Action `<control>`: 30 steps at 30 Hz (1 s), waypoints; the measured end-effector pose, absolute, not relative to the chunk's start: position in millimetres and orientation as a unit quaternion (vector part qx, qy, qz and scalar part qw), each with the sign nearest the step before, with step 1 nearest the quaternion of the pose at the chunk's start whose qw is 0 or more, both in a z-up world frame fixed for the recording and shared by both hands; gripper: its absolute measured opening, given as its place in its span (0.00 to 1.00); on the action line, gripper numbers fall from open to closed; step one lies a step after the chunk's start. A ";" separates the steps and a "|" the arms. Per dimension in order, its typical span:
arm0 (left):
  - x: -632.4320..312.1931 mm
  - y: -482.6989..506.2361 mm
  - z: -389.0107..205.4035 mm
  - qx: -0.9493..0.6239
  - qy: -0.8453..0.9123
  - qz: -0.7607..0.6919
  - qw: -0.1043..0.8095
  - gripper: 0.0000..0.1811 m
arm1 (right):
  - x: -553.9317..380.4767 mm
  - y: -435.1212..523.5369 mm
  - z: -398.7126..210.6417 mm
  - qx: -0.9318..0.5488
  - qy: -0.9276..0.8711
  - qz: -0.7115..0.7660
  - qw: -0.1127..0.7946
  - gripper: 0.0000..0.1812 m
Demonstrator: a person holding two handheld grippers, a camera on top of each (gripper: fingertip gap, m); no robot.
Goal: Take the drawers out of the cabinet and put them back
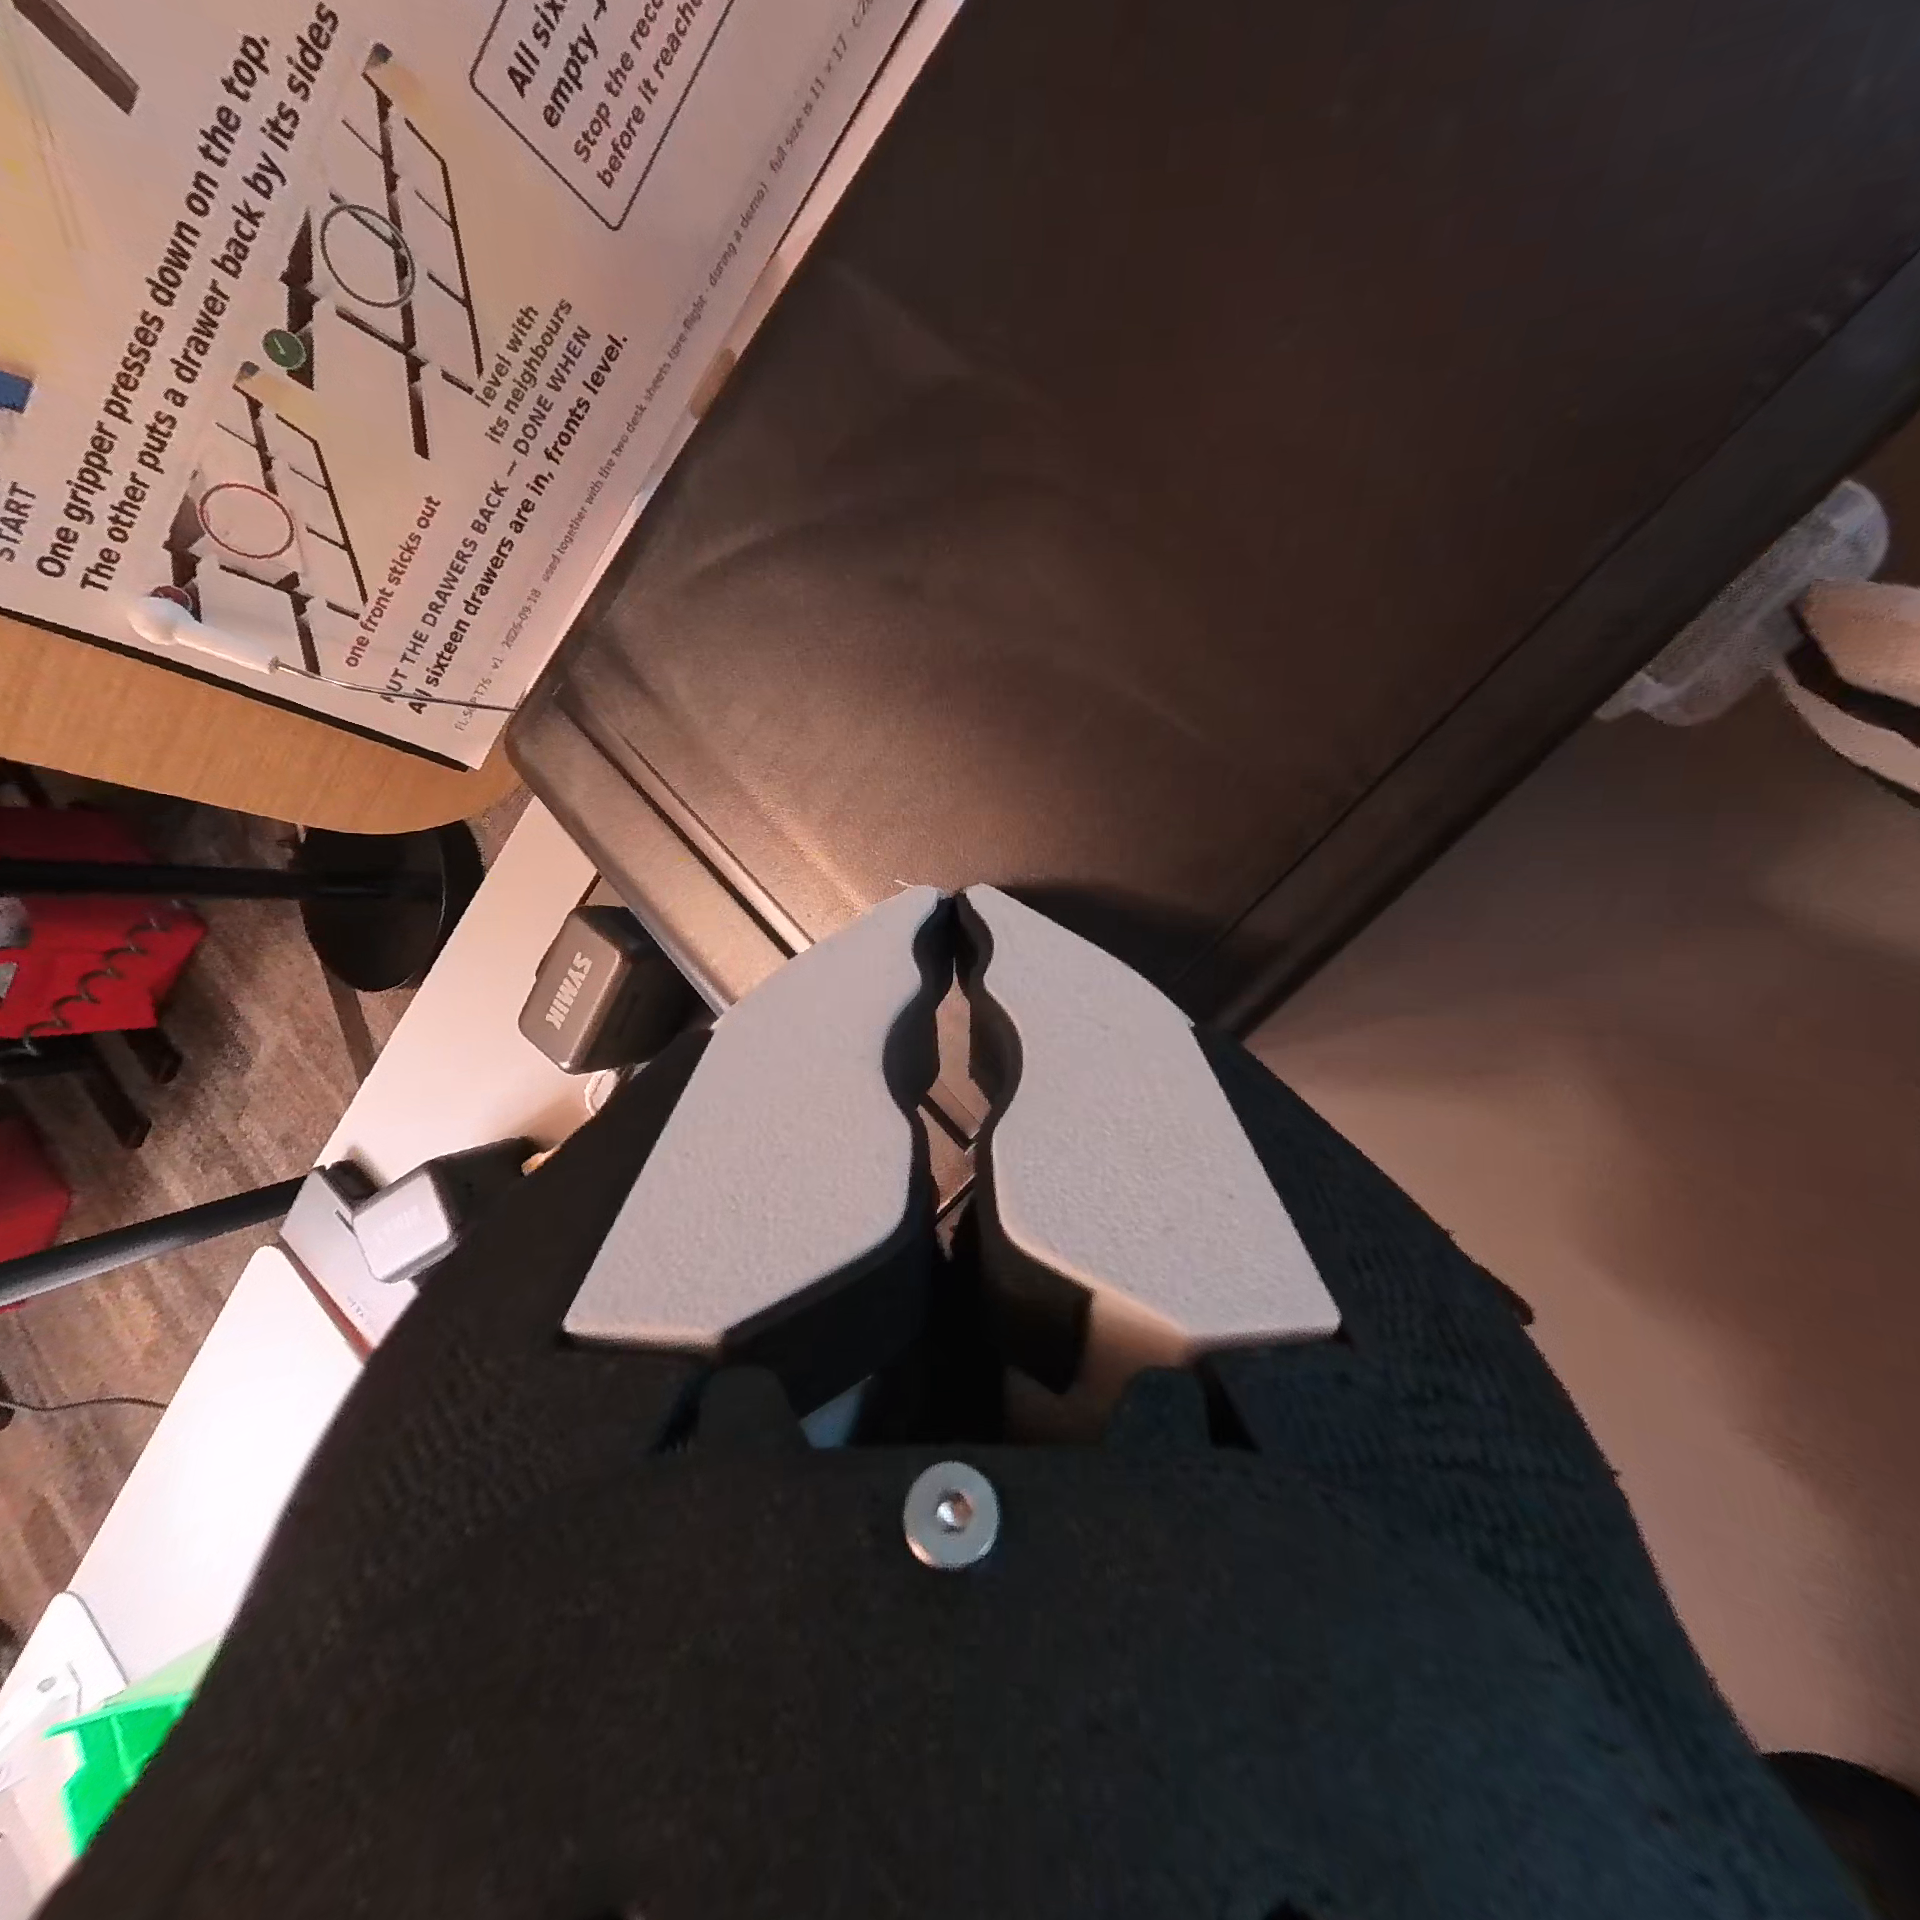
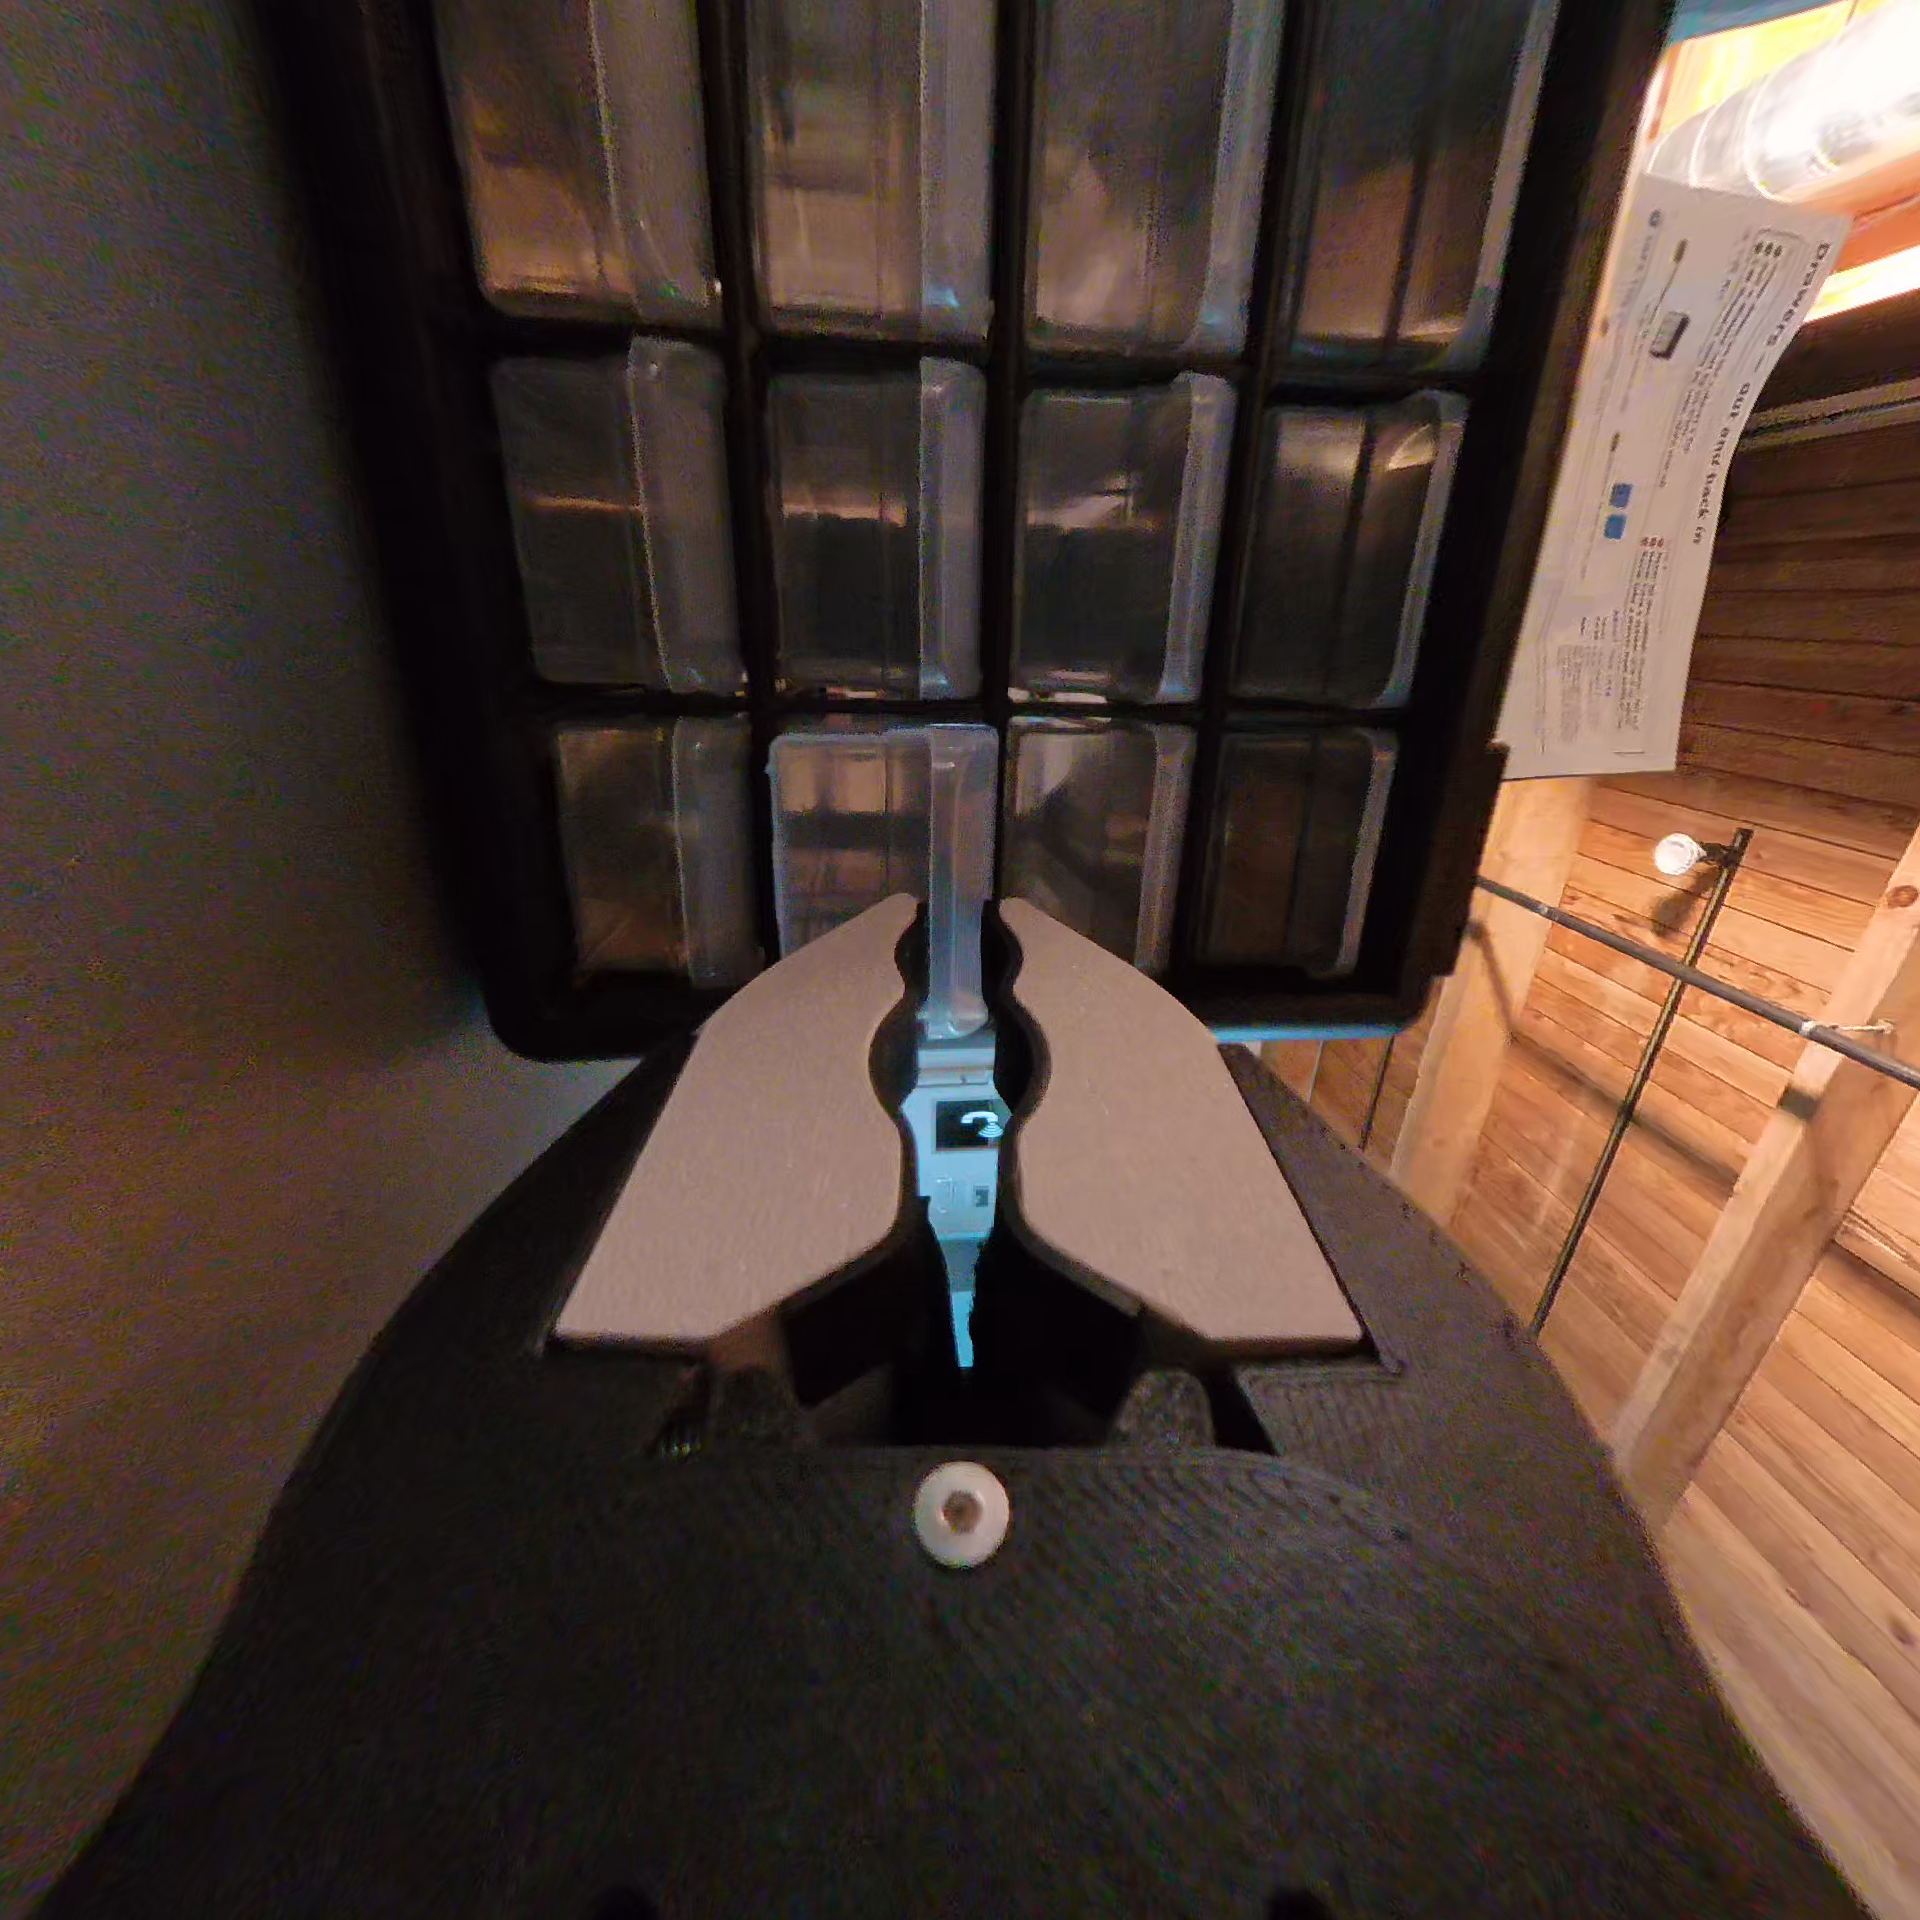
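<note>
The right gripper (image 2: 958,914) pinches the clear handle (image 2: 954,883) of a drawer (image 2: 852,821) at twelve o'clock of its fingers, in the nearest row of the black cabinet (image 2: 1455,727). The left gripper (image 1: 956,902), pressed together on nothing, rests on the cabinet's top (image 1: 1143,468), with a printed sheet (image 1: 312,343) at ten o'clock. This looks like a pull beginning; next should come a straight draw outward while the left steadies.
</note>
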State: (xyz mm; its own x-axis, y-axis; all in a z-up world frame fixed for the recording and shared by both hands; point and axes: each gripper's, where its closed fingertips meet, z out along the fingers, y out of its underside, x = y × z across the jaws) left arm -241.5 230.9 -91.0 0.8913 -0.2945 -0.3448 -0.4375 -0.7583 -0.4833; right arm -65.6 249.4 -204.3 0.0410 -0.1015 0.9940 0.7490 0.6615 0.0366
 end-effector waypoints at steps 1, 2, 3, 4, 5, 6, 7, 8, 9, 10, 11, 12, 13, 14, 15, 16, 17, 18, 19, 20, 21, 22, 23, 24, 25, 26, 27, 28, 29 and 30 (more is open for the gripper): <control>-241.4 231.0 -91.0 -0.929 0.197 0.123 0.287 0.00 | -62.8 245.5 -204.2 -0.262 -0.618 -0.313 0.672 0.05; -241.4 230.9 -91.0 -0.929 0.196 0.122 0.288 0.00 | -60.2 242.8 -204.6 -0.266 -0.621 -0.307 0.671 0.05; -241.4 231.0 -91.0 -0.929 0.197 0.123 0.288 0.00 | -58.2 241.1 -207.5 -0.281 -0.630 -0.291 0.663 0.06; -241.5 231.1 -91.0 -0.929 0.198 0.125 0.288 0.00 | -57.0 239.4 -213.3 -0.303 -0.646 -0.266 0.648 0.14; -241.5 231.1 -90.9 -0.928 0.199 0.127 0.287 0.00 | -55.2 239.4 -213.7 -0.328 -0.647 -0.247 0.643 0.24; -241.5 231.1 -91.0 -0.928 0.200 0.128 0.286 0.00 | -54.8 239.3 -213.4 -0.346 -0.649 -0.230 0.637 0.33; -241.4 231.2 -91.0 -0.928 0.201 0.128 0.285 0.00 | -54.9 240.3 -212.3 -0.363 -0.651 -0.218 0.630 0.39; -241.4 231.2 -91.0 -0.929 0.201 0.128 0.285 0.00 | -56.8 240.8 -213.6 -0.375 -0.661 -0.206 0.616 0.42; -241.4 231.2 -91.0 -0.929 0.201 0.128 0.285 0.00 | -59.9 240.9 -215.1 -0.378 -0.675 -0.199 0.603 0.41; -241.4 231.2 -91.0 -0.928 0.201 0.128 0.285 0.00 | -63.2 242.2 -214.2 -0.374 -0.683 -0.200 0.595 0.40; -241.3 231.2 -90.9 -0.928 0.201 0.129 0.286 0.00 | -67.0 242.8 -215.6 -0.369 -0.697 -0.201 0.581 0.37; -241.4 231.3 -90.9 -0.928 0.201 0.130 0.286 0.00 | -70.3 244.4 -216.0 -0.366 -0.707 -0.205 0.570 0.33; -241.4 231.2 -90.9 -0.927 0.202 0.130 0.287 0.00 | -73.2 246.7 -216.0 -0.369 -0.713 -0.206 0.560 0.32; -241.3 231.3 -90.9 -0.927 0.203 0.130 0.287 0.00 | -75.4 248.8 -218.4 -0.378 -0.722 -0.204 0.543 0.31; -241.3 231.3 -91.0 -0.927 0.203 0.130 0.287 0.00 | -77.0 251.7 -219.3 -0.390 -0.726 -0.202 0.530 0.30; -241.3 231.4 -90.9 -0.927 0.203 0.129 0.287 0.00 | -78.7 254.1 -218.9 -0.398 -0.728 -0.199 0.521 0.29; -241.2 231.4 -91.0 -0.927 0.204 0.129 0.288 0.00 | -79.4 255.6 -220.5 -0.405 -0.735 -0.195 0.507 0.26; -241.3 231.4 -90.9 -0.926 0.204 0.128 0.290 0.00 | -78.5 257.6 -223.3 -0.413 -0.742 -0.195 0.490 0.23; -241.2 231.4 -91.0 -0.926 0.203 0.126 0.291 0.00 | -76.9 259.1 -226.6 -0.418 -0.750 -0.199 0.473 0.19; -241.1 231.3 -90.9 -0.926 0.203 0.124 0.293 0.00 | -76.4 259.4 -227.4 -0.415 -0.755 -0.203 0.465 0.19; -241.1 231.3 -91.0 -0.926 0.202 0.121 0.295 0.00 | -75.7 258.5 -227.8 -0.412 -0.759 -0.208 0.460 0.18; -241.1 231.3 -91.0 -0.926 0.201 0.119 0.297 0.00 | -74.6 256.6 -228.2 -0.409 -0.763 -0.210 0.454 0.18; -241.0 231.3 -91.0 -0.925 0.201 0.117 0.299 0.00 | -73.2 254.1 -228.3 -0.408 -0.766 -0.211 0.451 0.18; -240.9 231.3 -91.0 -0.925 0.201 0.116 0.300 0.00 | -71.5 251.3 -228.8 -0.407 -0.768 -0.208 0.448 0.18; -240.9 231.3 -91.1 -0.925 0.201 0.116 0.300 0.00 | -69.6 248.0 -229.2 -0.407 -0.770 -0.205 0.447 0.18; -240.9 231.3 -91.1 -0.925 0.202 0.117 0.300 0.00 | -67.7 244.6 -229.4 -0.406 -0.772 -0.200 0.446 0.17; -240.9 231.2 -91.0 -0.925 0.202 0.119 0.300 0.00 | -65.7 241.2 -229.6 -0.405 -0.774 -0.197 0.445 0.17; -241.0 231.3 -91.0 -0.924 0.202 0.121 0.300 0.00 | -63.9 237.9 -229.7 -0.404 -0.776 -0.195 0.444 0.17; -240.9 231.3 -91.0 -0.924 0.203 0.124 0.299 0.00 | -62.1 234.7 -229.6 -0.404 -0.778 -0.192 0.442 0.17; -241.0 231.2 -90.9 -0.924 0.205 0.129 0.297 0.00 | -60.4 231.3 -229.9 -0.404 -0.780 -0.189 0.438 0.17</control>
State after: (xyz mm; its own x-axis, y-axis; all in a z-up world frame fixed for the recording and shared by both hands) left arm -241.0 231.2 -90.9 0.8826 -0.3023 -0.3601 -0.4556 -0.7389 -0.4964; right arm -60.4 231.3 -229.9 -0.2894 0.4651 0.8366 0.7963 0.6021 -0.0593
